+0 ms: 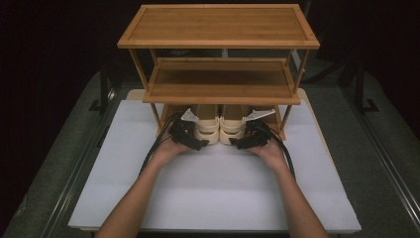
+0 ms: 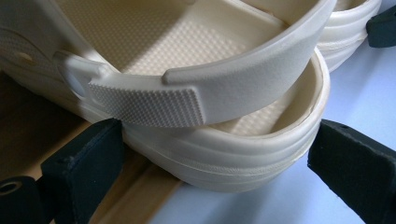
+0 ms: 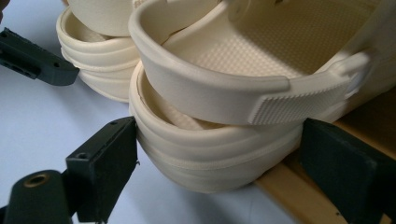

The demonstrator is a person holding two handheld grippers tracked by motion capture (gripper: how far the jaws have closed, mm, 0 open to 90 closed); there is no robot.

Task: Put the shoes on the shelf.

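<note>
Clogs, cream pair, sit side by side at center of the high view, toes under the rack's (image 1: pixel 218 82) bottom level, heels out over the white tabletop (image 1: pixel 218 193). Left clog (image 1: pixel 207 130), right clog (image 1: pixel 232 130). Left tongs (image 1: pixel 190 138) apart, jaws straddling the left clog's heel; outer jaw looks touching the sole wall, inner jaw has a gap, so not clamped. Right tongs (image 1: pixel 245 141) also apart around the right clog's heel, inner jaw touching or nearly, outer jaw just clear. Heel straps lie across the openings. Heels face the person, likely so each tongs can take one from the back. Judgement: shoes either being slid in or about to be pulled out; can't tell which.
</note>
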